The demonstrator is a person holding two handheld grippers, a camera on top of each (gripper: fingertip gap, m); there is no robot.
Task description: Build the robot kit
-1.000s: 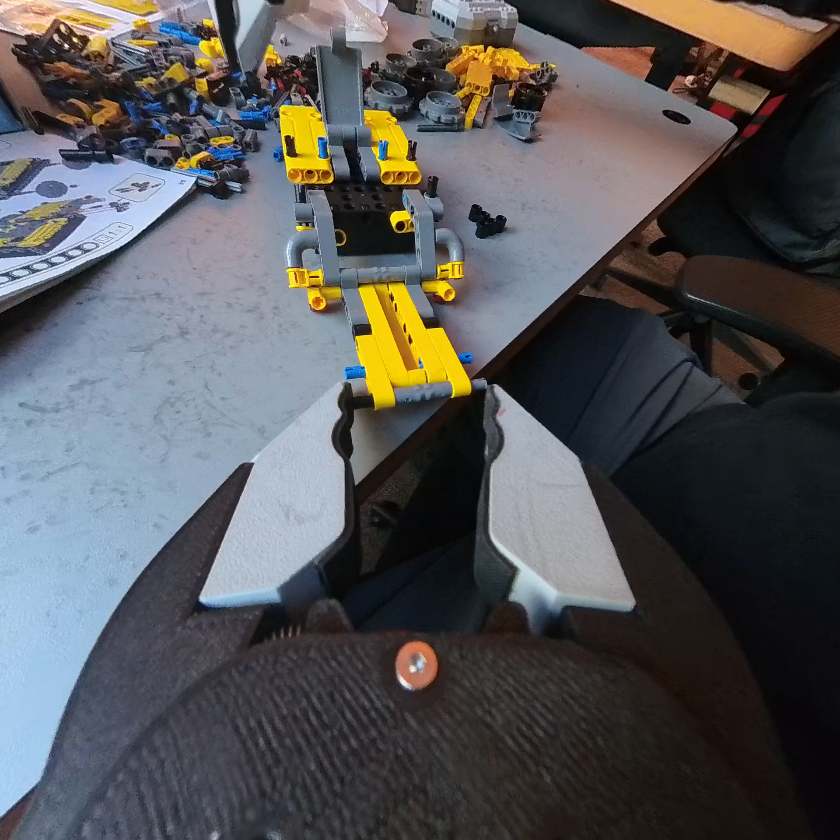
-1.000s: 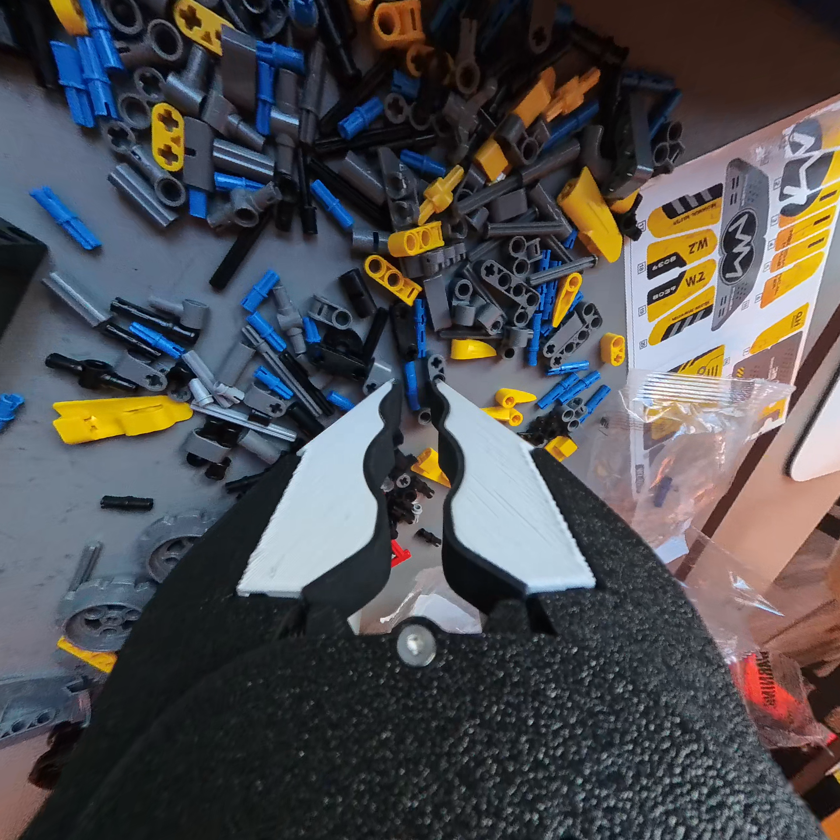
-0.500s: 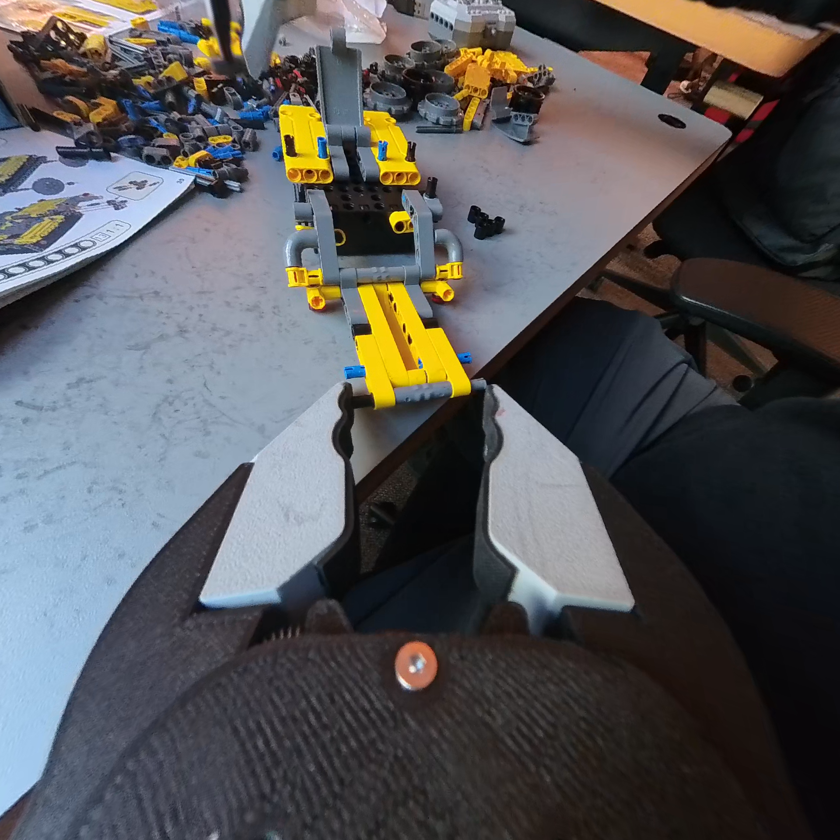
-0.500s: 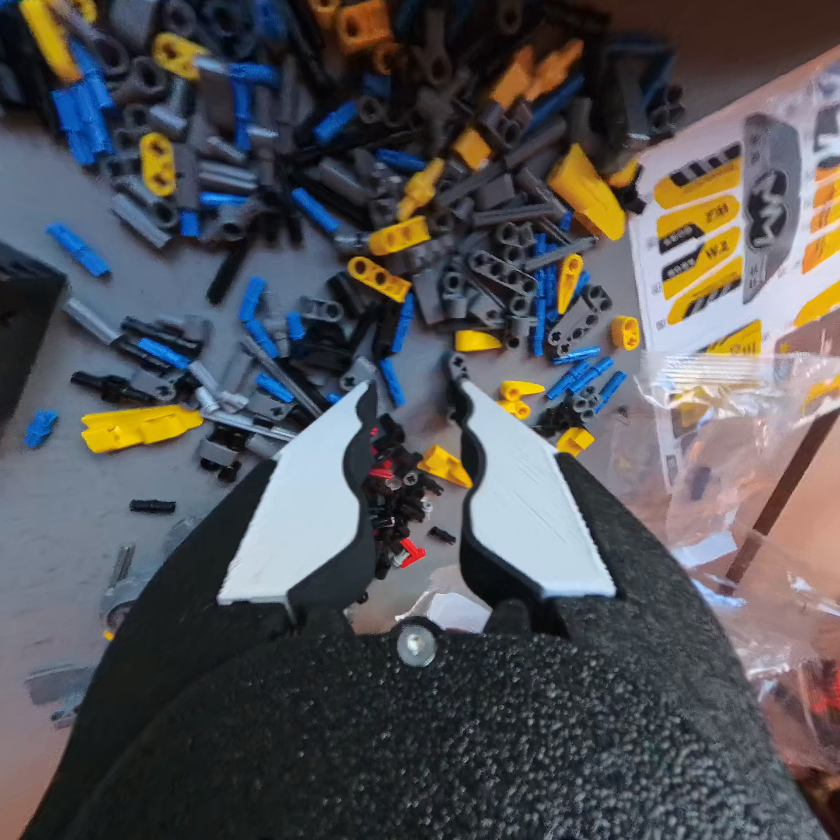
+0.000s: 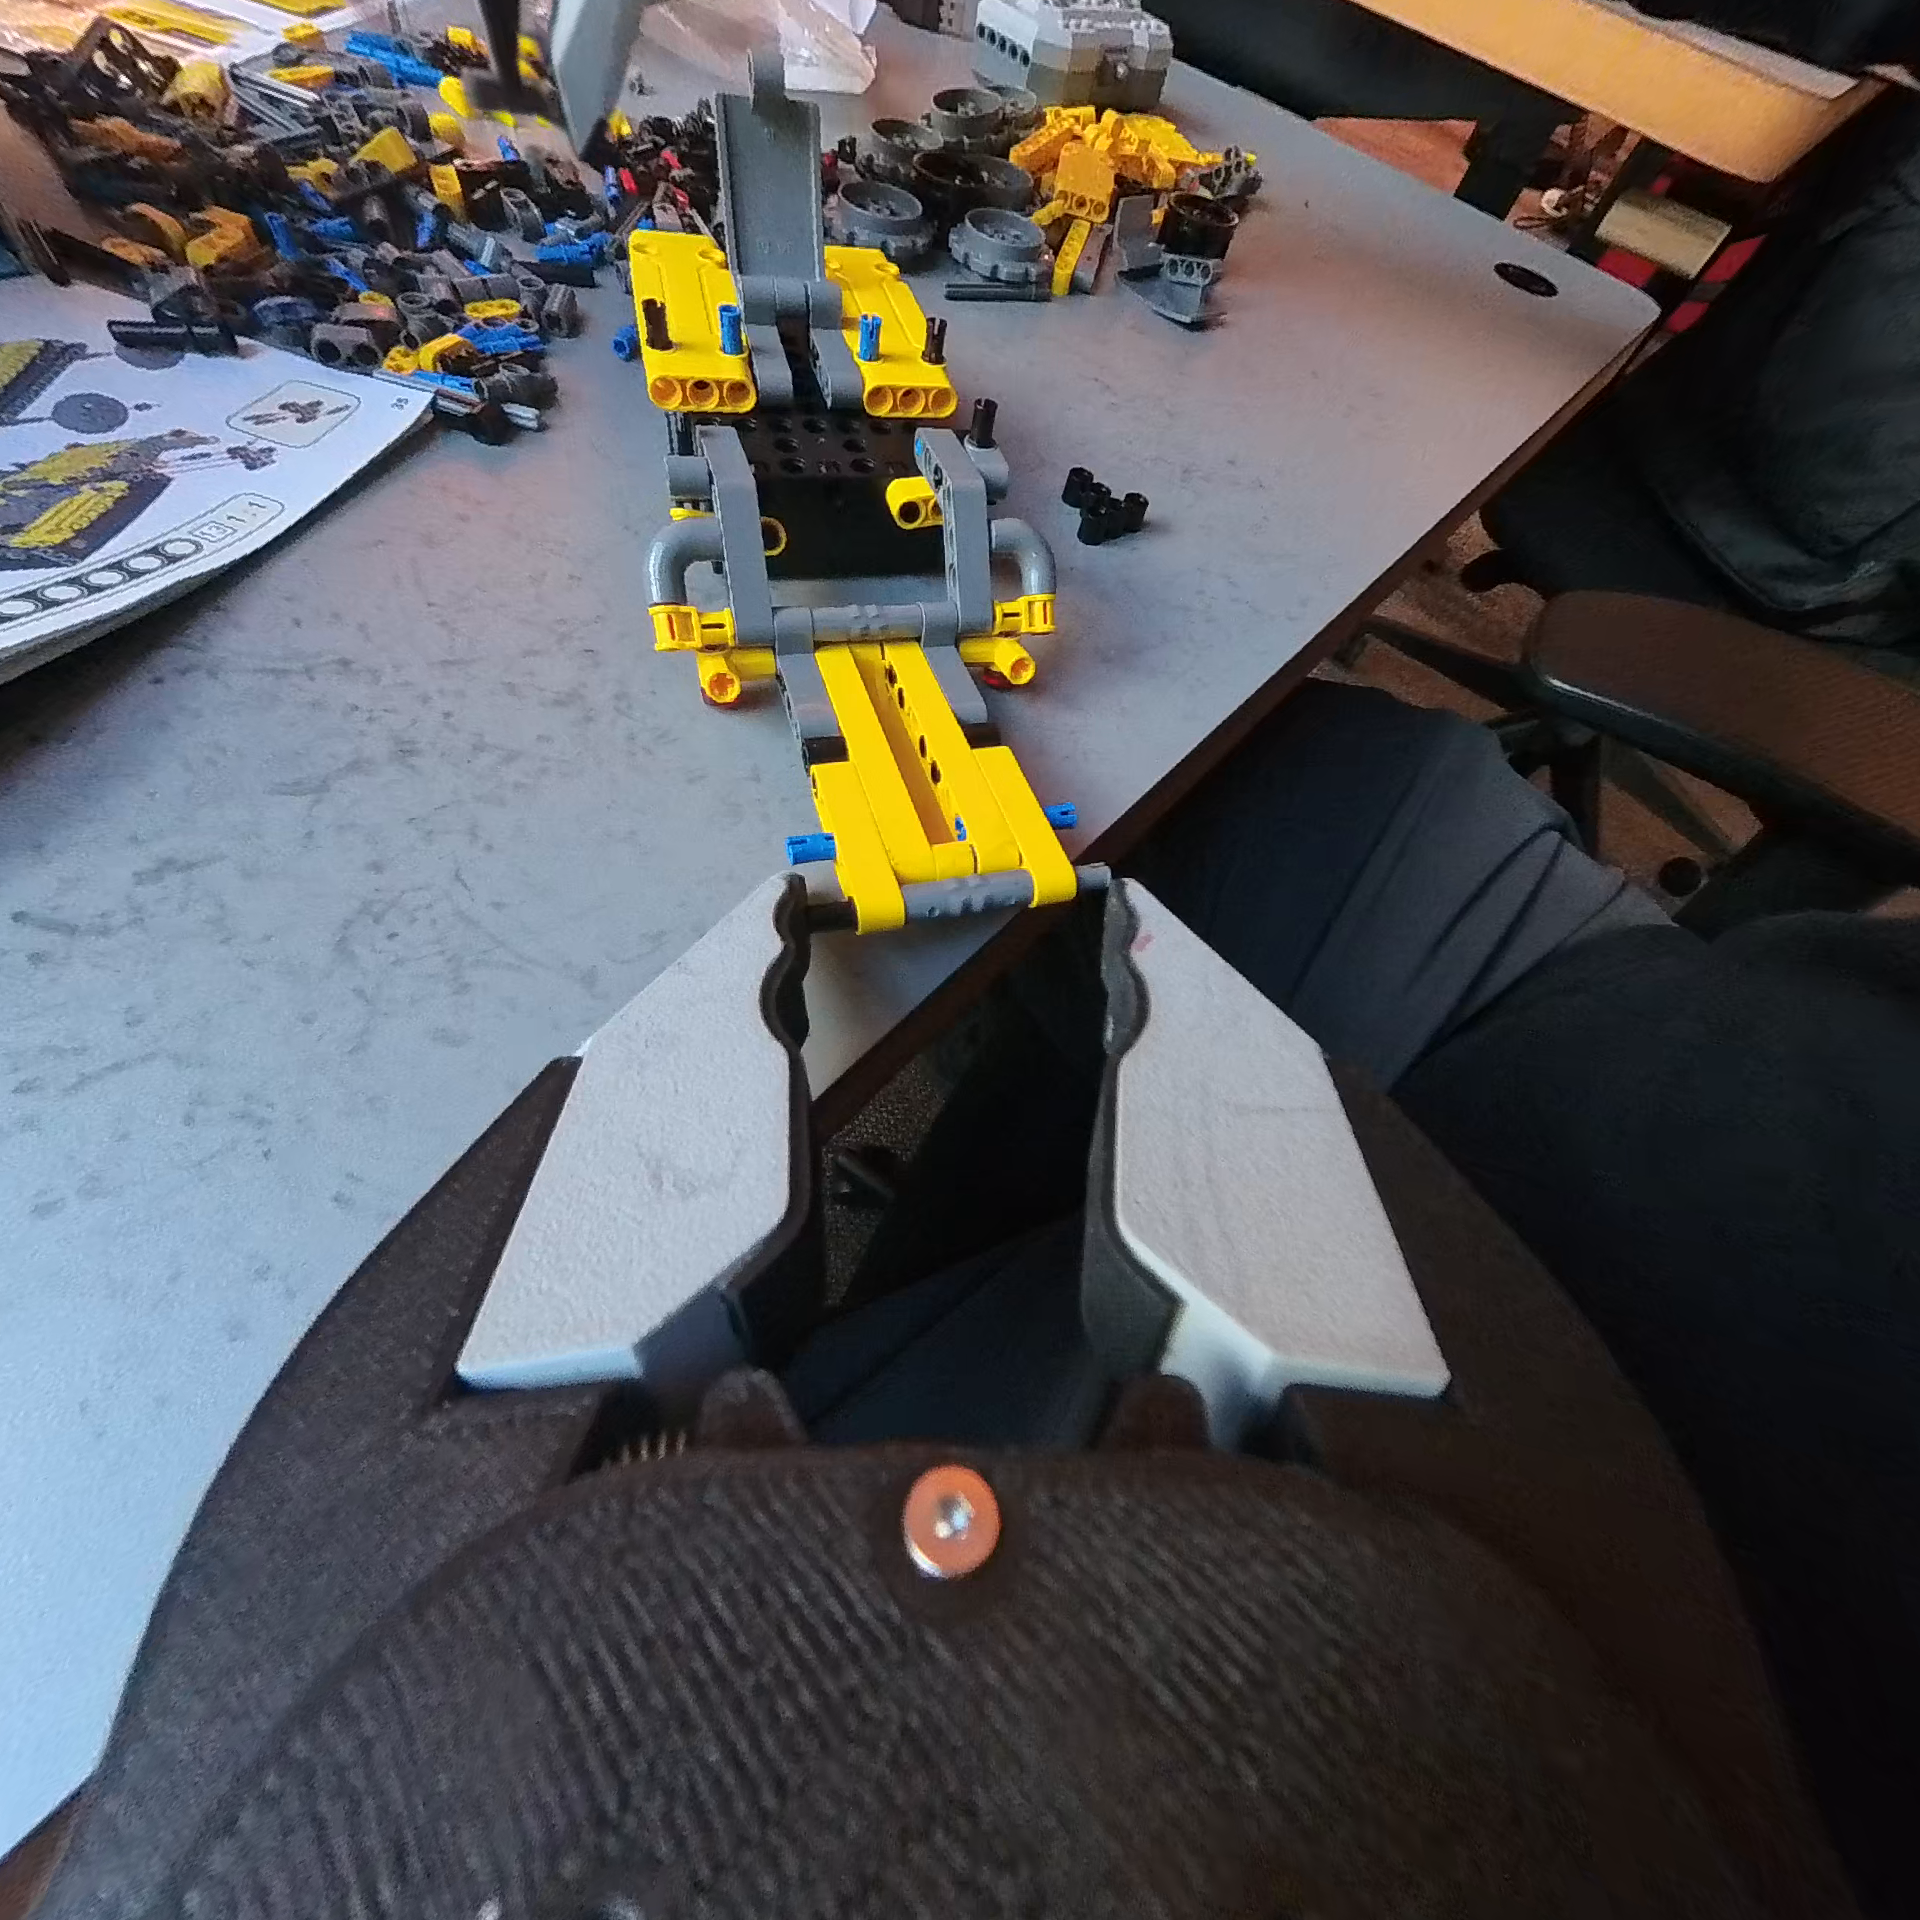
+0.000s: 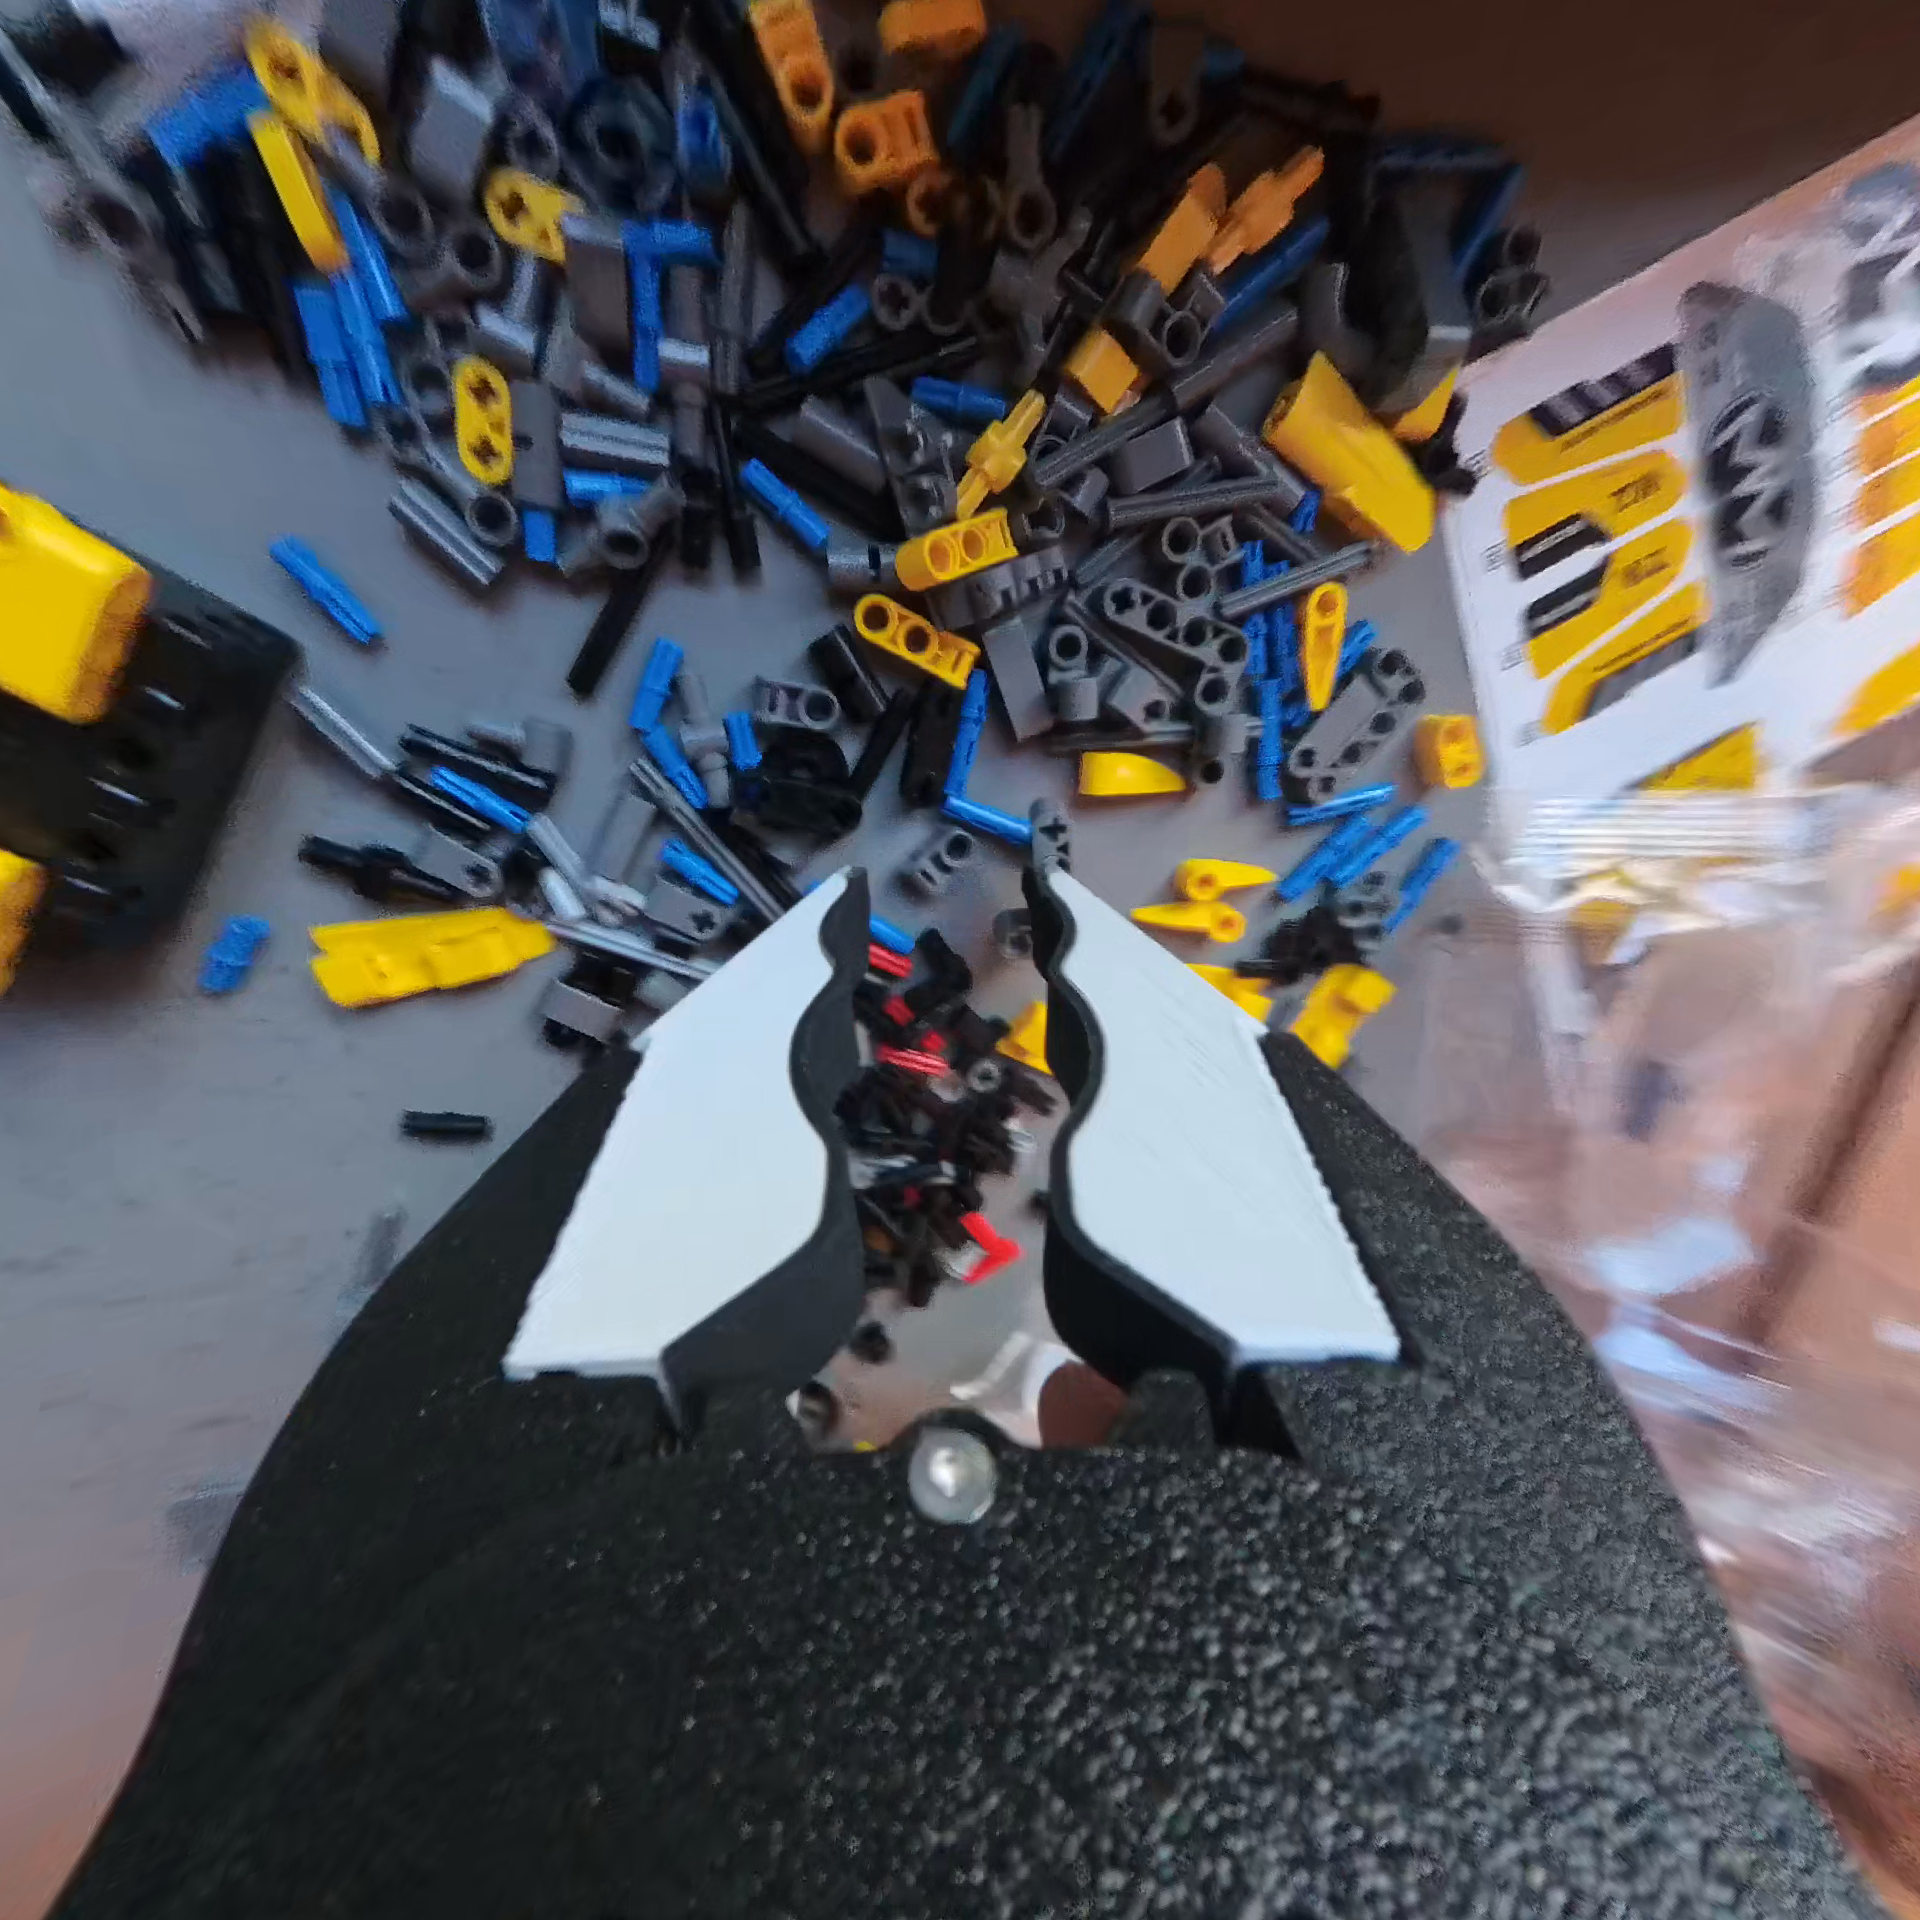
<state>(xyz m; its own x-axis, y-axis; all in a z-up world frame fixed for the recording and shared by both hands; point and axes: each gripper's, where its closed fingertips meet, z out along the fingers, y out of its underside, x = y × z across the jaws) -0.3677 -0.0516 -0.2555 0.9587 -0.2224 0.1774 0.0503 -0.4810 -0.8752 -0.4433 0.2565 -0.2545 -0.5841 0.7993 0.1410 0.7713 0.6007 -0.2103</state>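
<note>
A long yellow, grey and black brick model (image 5: 852, 520) lies on the grey table (image 5: 364, 831), its near end at the table's edge. My left gripper (image 5: 954, 899) is shut on the grey cross bar at that end. My right gripper (image 6: 948, 883) is open above a heap of loose blue, yellow, grey and black parts (image 6: 935, 520). Small black and red pins (image 6: 935, 1101) lie between its jaws. A small dark grey connector (image 6: 1049, 831) sits at its right fingertip; I cannot tell whether it touches. The right gripper also shows blurred in the left wrist view (image 5: 587, 62).
An instruction booklet (image 5: 156, 488) lies left of the model. Grey wheels (image 5: 935, 197) and yellow parts (image 5: 1101, 156) lie behind it. A sticker sheet (image 6: 1662, 520) and a clear plastic bag (image 6: 1662, 1039) lie right of the heap. A person's legs (image 5: 1455, 935) and a chair armrest (image 5: 1714, 707) are beside the table. One gripper's finger ends stand about 30 centimetres off the other's.
My right gripper has opened from nearly shut and drawn back over the heap; part of the model now shows at that view's left edge. My left gripper has kept its hold.
</note>
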